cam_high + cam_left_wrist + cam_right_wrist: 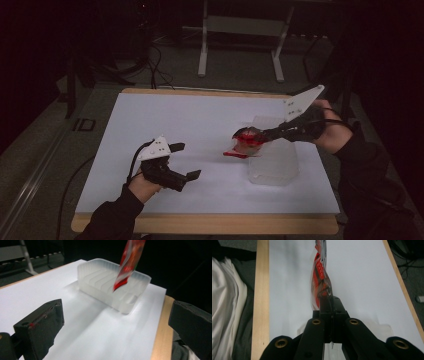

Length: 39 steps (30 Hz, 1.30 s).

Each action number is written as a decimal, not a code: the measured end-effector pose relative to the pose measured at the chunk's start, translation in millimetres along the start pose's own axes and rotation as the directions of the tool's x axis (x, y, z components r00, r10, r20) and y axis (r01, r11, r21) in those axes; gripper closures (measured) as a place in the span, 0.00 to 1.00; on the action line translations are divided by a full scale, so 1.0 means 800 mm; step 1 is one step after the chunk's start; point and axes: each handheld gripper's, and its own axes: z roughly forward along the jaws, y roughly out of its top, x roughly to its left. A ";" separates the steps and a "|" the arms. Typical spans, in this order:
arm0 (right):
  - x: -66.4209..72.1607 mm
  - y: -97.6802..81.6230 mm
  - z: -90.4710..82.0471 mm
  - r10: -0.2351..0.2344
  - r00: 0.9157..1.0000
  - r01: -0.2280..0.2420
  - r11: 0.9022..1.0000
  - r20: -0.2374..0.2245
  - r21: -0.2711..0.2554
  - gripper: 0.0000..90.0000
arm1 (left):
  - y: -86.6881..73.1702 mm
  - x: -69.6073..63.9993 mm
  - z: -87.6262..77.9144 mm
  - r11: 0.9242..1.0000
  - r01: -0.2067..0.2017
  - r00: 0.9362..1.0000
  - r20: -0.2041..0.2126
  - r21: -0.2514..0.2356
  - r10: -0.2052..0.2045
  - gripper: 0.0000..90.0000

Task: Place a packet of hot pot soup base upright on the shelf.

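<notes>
Red packet lifted, not yet in the tray.

Nearest the person, the left gripper (pixel 186 161) hung with jaws spread and empty over the white-covered wooden table (pixel 200 125). Farther off, the right gripper (pixel 262 136) pinched a crinkled red-and-clear plastic packet (pixel 246 141) above the near edge of the translucent ribbed plastic tray (pixel 274 162); the pickup looked done, the placing apparently remained.

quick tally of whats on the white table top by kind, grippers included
Grippers: 2, the left gripper with jaws open, the right gripper shut on the packet
Red packet: 1, held up over the container's near end
Translucent plastic container: 1, resting on the white table top
Total: 4
</notes>
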 end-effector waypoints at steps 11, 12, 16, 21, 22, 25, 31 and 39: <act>-0.009 -0.038 -0.016 0.046 0.998 -0.047 0.998 0.045 0.034 1.00 | -0.038 0.004 -0.003 0.999 0.032 0.997 -0.065 -0.018 -0.034 0.00; -0.010 -0.045 -0.017 0.055 0.997 -0.057 0.998 0.051 0.040 1.00 | -0.043 0.006 -0.004 0.999 0.041 0.997 -0.065 -0.016 -0.042 0.00; -0.010 -0.060 -0.015 0.079 0.996 -0.081 0.996 0.044 0.046 1.00 | -0.049 0.008 -0.006 0.998 0.057 0.996 -0.065 -0.023 -0.058 0.00; -0.009 -0.078 -0.011 0.100 0.994 -0.102 0.993 0.039 0.054 1.00 | -0.054 0.007 -0.007 0.998 0.048 0.996 -0.069 -0.031 -0.050 0.00; -0.009 -0.078 -0.011 0.100 0.994 -0.102 0.993 0.039 0.054 1.00 | -0.054 0.007 -0.007 0.998 0.046 0.997 -0.066 -0.032 -0.048 0.00; -0.008 -0.091 -0.006 0.095 0.995 -0.097 0.993 0.035 0.062 1.00 | -0.056 0.007 -0.006 0.999 0.044 0.997 -0.069 -0.027 -0.046 0.00; -0.008 -0.107 0.003 0.089 0.995 -0.092 0.992 0.040 0.091 1.00 | -0.058 0.010 -0.006 0.998 0.051 0.996 -0.074 -0.022 -0.052 0.00; -0.011 -0.120 0.015 0.107 0.994 -0.110 0.987 0.036 0.114 1.00 | -0.064 0.013 -0.002 0.998 0.066 0.996 -0.065 -0.010 -0.066 0.00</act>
